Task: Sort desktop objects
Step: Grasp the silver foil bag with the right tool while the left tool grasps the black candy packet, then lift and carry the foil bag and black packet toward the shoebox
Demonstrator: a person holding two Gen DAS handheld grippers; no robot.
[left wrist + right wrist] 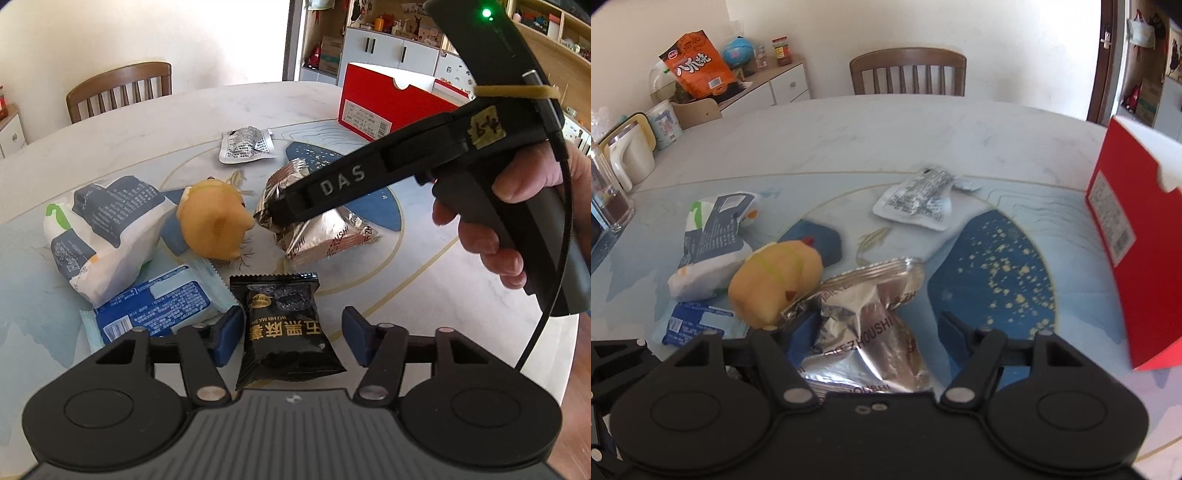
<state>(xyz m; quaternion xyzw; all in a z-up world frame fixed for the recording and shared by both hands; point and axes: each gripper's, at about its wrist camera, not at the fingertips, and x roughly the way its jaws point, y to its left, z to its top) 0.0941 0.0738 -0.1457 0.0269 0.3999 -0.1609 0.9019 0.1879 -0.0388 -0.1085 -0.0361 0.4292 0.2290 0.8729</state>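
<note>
My left gripper (291, 336) is open, its blue pads on either side of a black snack packet (286, 325) lying on the table. My right gripper (877, 332) is open around a crumpled silver foil packet (864, 328); in the left wrist view its black fingers reach onto the silver foil packet (325, 229). A yellow plush toy (214, 225) (775, 284) lies left of the foil packet. A white and grey bag (99, 236) (709, 240), a blue and white packet (155, 306) (690, 321) and a small silver sachet (247, 146) (916, 201) lie around.
A red box (388, 103) (1137, 240) stands at the right on the marble table (886, 129). A wooden chair (908, 72) is behind the table. A kettle (628, 155) and jars stand at the far left edge.
</note>
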